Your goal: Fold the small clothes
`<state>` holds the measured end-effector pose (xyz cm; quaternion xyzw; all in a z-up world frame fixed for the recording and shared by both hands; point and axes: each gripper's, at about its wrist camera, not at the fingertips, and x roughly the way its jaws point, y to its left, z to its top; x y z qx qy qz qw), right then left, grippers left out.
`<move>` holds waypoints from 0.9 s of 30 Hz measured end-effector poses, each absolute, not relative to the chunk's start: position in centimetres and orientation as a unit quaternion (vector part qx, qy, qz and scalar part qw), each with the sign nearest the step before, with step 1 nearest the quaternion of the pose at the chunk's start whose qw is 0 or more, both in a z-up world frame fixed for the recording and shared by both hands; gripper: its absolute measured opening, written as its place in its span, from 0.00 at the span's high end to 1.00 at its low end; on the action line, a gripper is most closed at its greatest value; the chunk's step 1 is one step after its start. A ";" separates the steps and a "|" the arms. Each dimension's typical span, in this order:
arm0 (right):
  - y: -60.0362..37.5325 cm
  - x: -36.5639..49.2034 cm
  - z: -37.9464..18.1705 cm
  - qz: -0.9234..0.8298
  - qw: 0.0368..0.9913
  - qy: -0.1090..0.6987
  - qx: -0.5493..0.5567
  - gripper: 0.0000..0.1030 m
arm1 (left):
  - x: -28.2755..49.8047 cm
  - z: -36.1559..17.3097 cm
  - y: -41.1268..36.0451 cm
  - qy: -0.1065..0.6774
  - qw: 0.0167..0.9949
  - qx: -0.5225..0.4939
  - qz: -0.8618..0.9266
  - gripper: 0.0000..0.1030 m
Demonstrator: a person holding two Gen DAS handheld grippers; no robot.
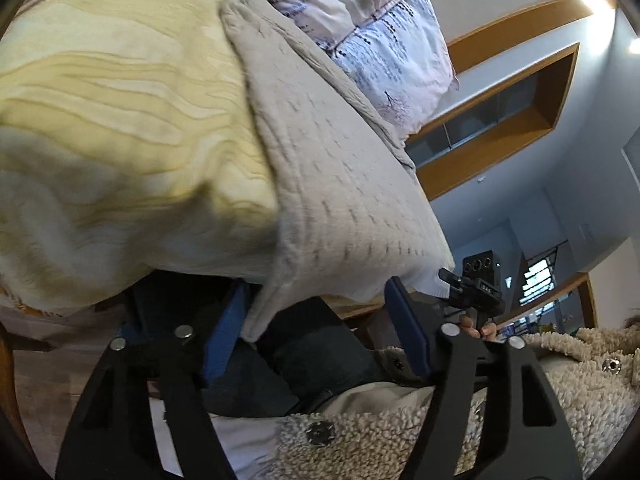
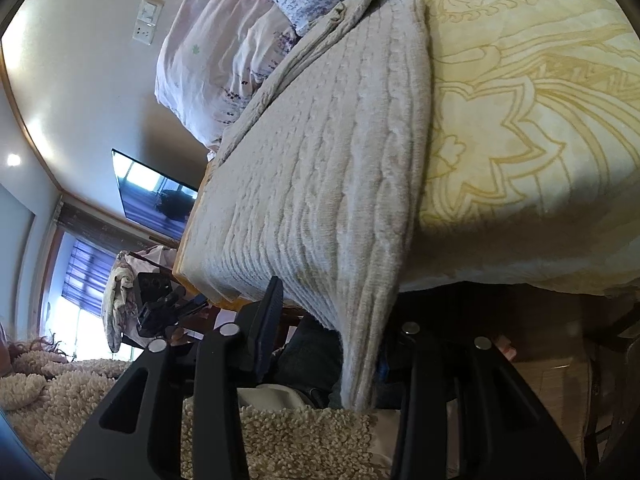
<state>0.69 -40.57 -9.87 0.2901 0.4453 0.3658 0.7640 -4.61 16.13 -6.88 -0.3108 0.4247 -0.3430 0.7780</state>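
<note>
A beige cable-knit garment (image 1: 320, 168) lies folded along the bed, its near end hanging over the bed's edge. It also shows in the right wrist view (image 2: 320, 184). My left gripper (image 1: 316, 328) is open, its blue pads wide apart, with the garment's hanging corner (image 1: 260, 320) between them beside the left pad. My right gripper (image 2: 324, 344) is open too; the garment's other hanging corner (image 2: 360, 368) drops between its fingers, close to the right one. Each view is rolled sideways.
A yellow patterned blanket (image 1: 100, 120) covers the bed, also seen in the right wrist view (image 2: 540, 120). Floral pillows (image 1: 380, 40) lie at the far end. The person's fleece jacket (image 2: 280, 440) is right below the grippers. A wall TV (image 2: 156, 200) hangs beyond.
</note>
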 end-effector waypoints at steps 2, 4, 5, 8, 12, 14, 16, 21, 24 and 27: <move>-40.3 0.6 -9.8 0.370 0.765 0.445 0.284 0.62 | -4.5 -7.0 15.8 0.428 0.775 -0.312 -0.345 0.45; -40.1 0.5 -9.6 0.376 0.765 0.442 0.279 0.70 | -4.5 -7.2 15.4 0.433 0.771 -0.310 -0.349 0.53; -40.0 0.3 -9.4 0.381 0.765 0.439 0.276 0.73 | -4.5 -7.2 15.3 0.435 0.769 -0.309 -0.351 0.61; -39.9 0.0 -8.6 0.396 0.769 0.425 0.267 0.89 | -4.6 -6.7 14.9 0.432 0.766 -0.304 -0.368 0.89; -40.0 -0.4 -6.1 0.406 0.791 0.387 0.245 0.92 | -5.2 -4.5 14.7 0.405 0.781 -0.279 -0.386 0.93; -40.2 -0.3 -5.0 0.404 0.802 0.367 0.241 0.93 | -5.2 -3.2 15.0 0.384 0.789 -0.275 -0.392 0.93; -40.2 -0.1 -3.6 0.396 0.820 0.342 0.232 0.93 | -5.0 -1.6 15.7 0.357 0.801 -0.278 -0.392 0.94; -39.6 1.0 0.0 0.350 0.874 0.278 0.192 0.93 | -3.0 2.6 17.9 0.299 0.840 -0.280 -0.355 0.94; -38.6 2.0 1.7 0.310 0.905 0.245 0.156 0.93 | -1.2 4.4 18.4 0.287 0.859 -0.267 -0.329 0.94; -37.7 3.2 2.7 0.278 0.924 0.225 0.133 0.93 | 1.2 5.7 18.4 0.285 0.877 -0.251 -0.295 0.94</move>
